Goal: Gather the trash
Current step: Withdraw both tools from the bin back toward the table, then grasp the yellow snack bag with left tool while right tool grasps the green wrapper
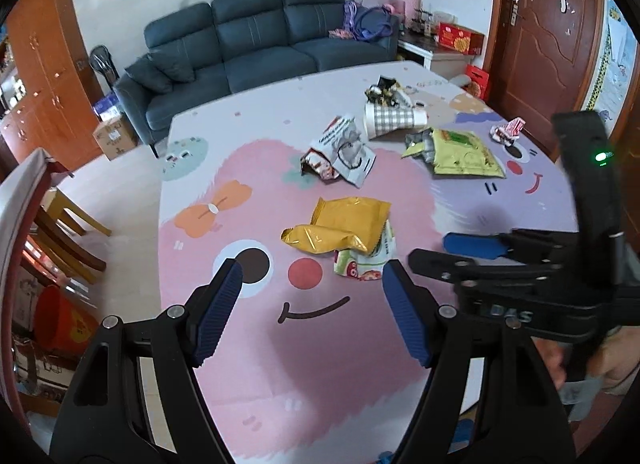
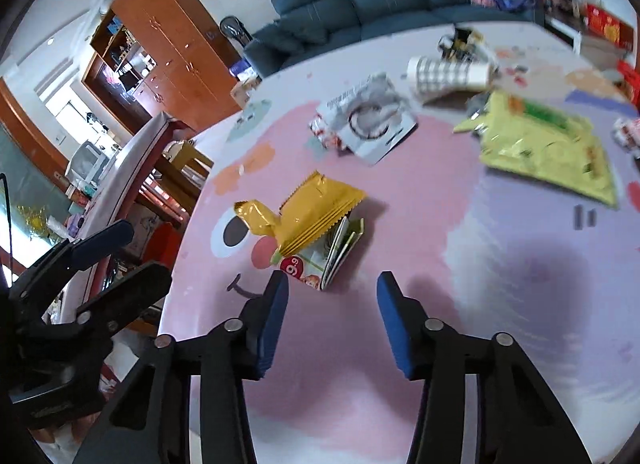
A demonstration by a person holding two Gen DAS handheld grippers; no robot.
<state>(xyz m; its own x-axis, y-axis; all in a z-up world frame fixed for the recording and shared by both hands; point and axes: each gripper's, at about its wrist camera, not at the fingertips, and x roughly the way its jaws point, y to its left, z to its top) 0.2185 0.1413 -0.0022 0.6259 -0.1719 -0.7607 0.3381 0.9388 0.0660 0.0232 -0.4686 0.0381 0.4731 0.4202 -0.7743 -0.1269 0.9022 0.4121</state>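
Trash lies on a table with a pink and lilac cartoon cloth (image 1: 328, 360). Two yellow foil wrappers (image 1: 344, 229) lie over a small white and green packet (image 1: 366, 262), just ahead of my open, empty left gripper (image 1: 312, 274). Farther back lie a white and red crumpled wrapper (image 1: 340, 151), a checked paper cup (image 1: 394, 117) on its side, a green snack bag (image 1: 460, 151) and a small pink wrapper (image 1: 508, 129). My right gripper (image 2: 332, 284) is open and empty, right before the yellow wrappers (image 2: 308, 211) and the packet (image 2: 324, 260). It shows at the right of the left wrist view (image 1: 476, 252).
A dark tangle of trash (image 1: 382, 89) lies at the table's far edge. A dark blue sofa (image 1: 256, 43) stands behind the table, with a cardboard box (image 1: 116, 135) beside it. Wooden chairs (image 1: 60, 219) and an orange bucket (image 1: 64, 322) are at the left. A brown door (image 1: 548, 23) is at the right.
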